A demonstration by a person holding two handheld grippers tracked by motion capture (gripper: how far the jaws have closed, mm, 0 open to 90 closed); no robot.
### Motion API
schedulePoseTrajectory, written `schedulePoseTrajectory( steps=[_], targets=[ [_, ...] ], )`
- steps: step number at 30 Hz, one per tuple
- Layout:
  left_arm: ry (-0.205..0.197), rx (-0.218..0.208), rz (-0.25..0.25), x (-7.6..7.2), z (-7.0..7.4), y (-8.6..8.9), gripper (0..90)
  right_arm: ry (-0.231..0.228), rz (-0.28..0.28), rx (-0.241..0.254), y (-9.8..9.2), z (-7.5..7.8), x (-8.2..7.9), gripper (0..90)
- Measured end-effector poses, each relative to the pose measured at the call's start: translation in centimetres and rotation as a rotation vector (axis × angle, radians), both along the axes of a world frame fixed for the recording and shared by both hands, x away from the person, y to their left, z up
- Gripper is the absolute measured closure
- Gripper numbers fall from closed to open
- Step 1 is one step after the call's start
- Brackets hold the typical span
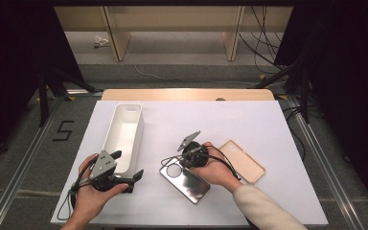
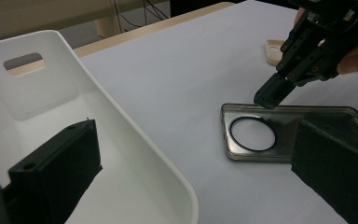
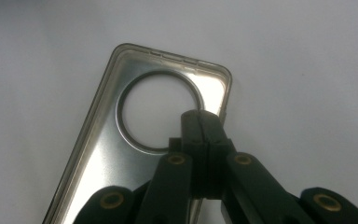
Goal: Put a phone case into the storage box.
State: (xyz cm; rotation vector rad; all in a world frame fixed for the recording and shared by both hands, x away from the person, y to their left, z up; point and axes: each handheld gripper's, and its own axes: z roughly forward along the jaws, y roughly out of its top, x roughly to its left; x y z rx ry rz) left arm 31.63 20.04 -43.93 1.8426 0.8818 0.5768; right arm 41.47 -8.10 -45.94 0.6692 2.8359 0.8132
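White foam-like board covers the table (image 1: 249, 124), seen from above. Near its centre, toward six o'clock, lies a clear smoky phone case (image 1: 186, 179) with a round camera cut-out, open side up, flat on the board. At about four o'clock from it, just beside, rests a second, peach-coloured phone case (image 1: 244, 160). At nine o'clock stands a long white plastic bin (image 1: 124, 134), empty as far as can be seen.

A person's right hand holds the right gripper (image 1: 175, 160) tilted down over the clear case's camera end. In the right gripper view its jaws are pressed together, tips over the case's rim beside the round hole; a sliver of wall may be pinched between them, but I cannot tell for sure, and they may merely rest against the edge. The left gripper (image 1: 130, 167) sits at the bin's near end, jaws spread wide, one inside the bin and one outside, not squeezing the wall.

Judging by this, the step in hand is taking hold of the clear case by its edge. Next would likely come a check that the thin wall is truly caught, then a gentle lift and carry toward the bin at nine o'clock, with the left gripper steadying it.
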Motion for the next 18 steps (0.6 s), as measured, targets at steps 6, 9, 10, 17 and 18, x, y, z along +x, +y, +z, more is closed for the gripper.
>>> schedulePoseTrajectory(
  steps=[6, 9, 10, 17, 18],
  targets=[
    [0.001, 0.001, -0.001, -0.03, 0.0, 0.03, 0.9, 0.01, -0.008, -0.029, 0.27, -0.48, 0.08, 90.0],
    [0.0, 0.002, -0.002, -0.03, 0.01, -0.01, 0.9, 0.009, -0.01, -0.034, 0.27, -0.46, 0.08, 90.0],
    [0.0, 0.002, -0.003, -0.04, 0.01, -0.01, 0.9, 0.01, -0.012, -0.036, 0.23, -0.46, 0.12, 90.0],
    [-0.001, 0.002, -0.004, -0.06, 0.02, 0.01, 0.9, 0.015, -0.033, -0.067, -0.06, -0.36, 0.18, 90.0],
    [-0.001, 0.001, -0.002, -0.08, 0.02, 0.0, 0.9, 0.016, -0.041, -0.069, -0.12, -0.36, 0.19, 90.0]
  ],
)
